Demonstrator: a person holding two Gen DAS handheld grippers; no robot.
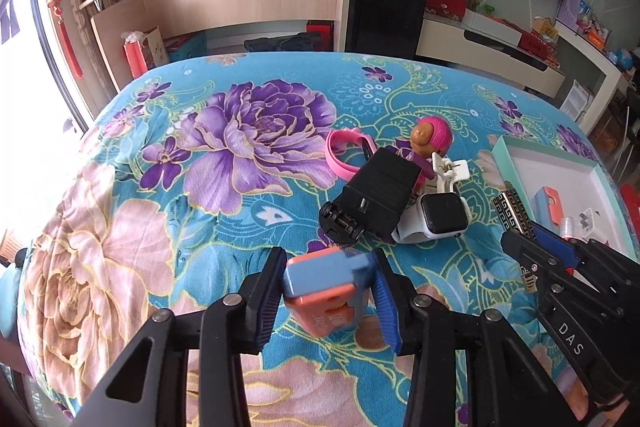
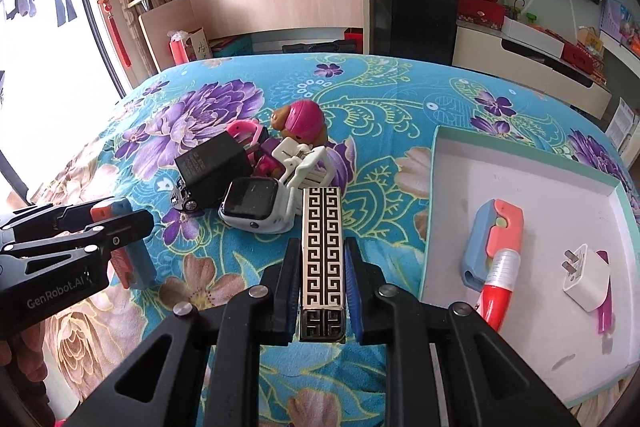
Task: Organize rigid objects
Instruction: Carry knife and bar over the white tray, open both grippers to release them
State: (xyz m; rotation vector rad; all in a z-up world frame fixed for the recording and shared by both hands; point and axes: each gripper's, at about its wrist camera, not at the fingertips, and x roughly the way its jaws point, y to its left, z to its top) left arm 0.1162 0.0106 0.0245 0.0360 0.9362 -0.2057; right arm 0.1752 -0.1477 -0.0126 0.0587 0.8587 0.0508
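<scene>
- Left gripper is clenched on a blue-and-orange block, held above the floral cloth.
- Right gripper is clamped around a patterned bar, just beside the tray.

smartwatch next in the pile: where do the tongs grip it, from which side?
Grip the smartwatch across its square case, one finger on each side edge, coming from above. It lies face-up with a white strap curling off it. The black charger crowds its far-left corner and the white clip sits just behind, so a low approach looks blocked.
</scene>
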